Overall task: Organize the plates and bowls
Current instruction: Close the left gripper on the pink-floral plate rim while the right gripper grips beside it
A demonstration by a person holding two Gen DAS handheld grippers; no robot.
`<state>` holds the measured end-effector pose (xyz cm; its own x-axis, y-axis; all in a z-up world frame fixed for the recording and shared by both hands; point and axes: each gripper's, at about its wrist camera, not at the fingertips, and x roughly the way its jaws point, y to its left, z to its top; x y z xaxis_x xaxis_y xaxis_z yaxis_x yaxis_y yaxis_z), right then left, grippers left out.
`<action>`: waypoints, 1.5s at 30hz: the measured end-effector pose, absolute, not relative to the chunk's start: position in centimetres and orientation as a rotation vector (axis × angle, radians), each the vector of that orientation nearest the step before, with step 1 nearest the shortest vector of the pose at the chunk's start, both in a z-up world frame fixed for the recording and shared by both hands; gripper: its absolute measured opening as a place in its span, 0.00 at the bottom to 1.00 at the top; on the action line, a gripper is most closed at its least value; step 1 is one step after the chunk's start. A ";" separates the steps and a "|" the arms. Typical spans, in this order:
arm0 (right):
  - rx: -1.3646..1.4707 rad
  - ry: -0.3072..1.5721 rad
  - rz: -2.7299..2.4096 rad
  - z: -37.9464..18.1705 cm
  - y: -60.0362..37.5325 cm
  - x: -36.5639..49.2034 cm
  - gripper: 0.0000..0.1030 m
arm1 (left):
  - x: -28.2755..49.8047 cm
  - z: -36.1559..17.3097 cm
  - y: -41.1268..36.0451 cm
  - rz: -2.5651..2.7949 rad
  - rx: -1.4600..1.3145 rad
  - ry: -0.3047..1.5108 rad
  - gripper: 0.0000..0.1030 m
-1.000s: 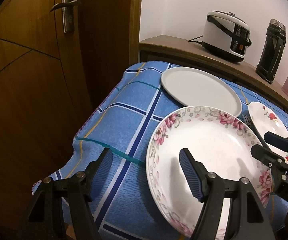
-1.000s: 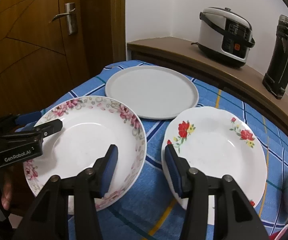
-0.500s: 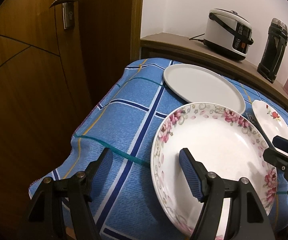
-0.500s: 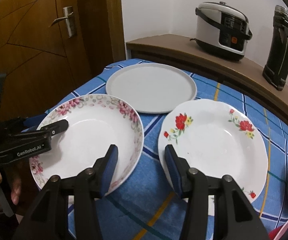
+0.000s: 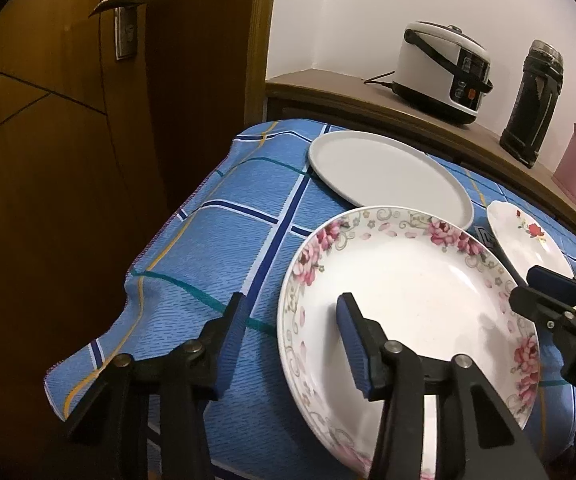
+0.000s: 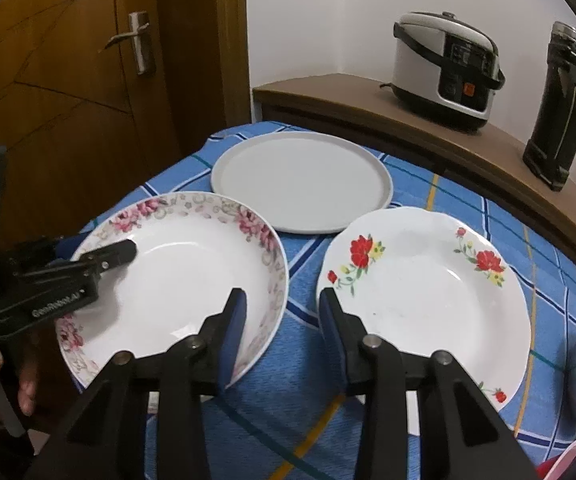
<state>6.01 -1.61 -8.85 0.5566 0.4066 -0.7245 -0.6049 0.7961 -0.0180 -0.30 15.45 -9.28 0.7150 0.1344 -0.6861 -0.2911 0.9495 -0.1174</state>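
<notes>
Pink-flowered plate (image 5: pixel 407 300) near edge hidden behind closing left gripper (image 5: pixel 291 340)

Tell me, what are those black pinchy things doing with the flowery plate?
A person holds a gripper in each hand, one on either side of the pink-flowered plate. The left gripper straddles its left rim, the right gripper its right rim, and both are closing, not yet clearly pinching. The plate looks tipped, on the blue checked tablecloth. The plain grey plate and the red-flowered plate lie untouched nearby.
</notes>
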 end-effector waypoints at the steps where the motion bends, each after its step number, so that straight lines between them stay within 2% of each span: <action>1: -0.277 0.777 0.606 -8.9 -1.7 6.1 0.37 | -0.3 -9.3 15.4 0.236 -0.221 0.738 0.45; 10: -0.290 0.815 0.642 -9.7 -1.0 5.9 0.23 | -0.2 -9.3 15.3 0.226 -0.219 0.734 0.44; 12: -0.288 0.823 0.646 -10.0 -0.9 6.0 0.21 | -0.2 -9.3 15.2 0.219 -0.219 0.731 0.41; 15: -0.287 0.818 0.641 -10.0 -0.9 6.1 0.16 | -0.1 -9.2 15.0 0.201 -0.217 0.727 0.31; 45: -0.251 0.743 0.650 -8.9 -1.0 6.6 0.15 | 0.9 -7.1 14.8 0.248 -0.183 0.673 0.31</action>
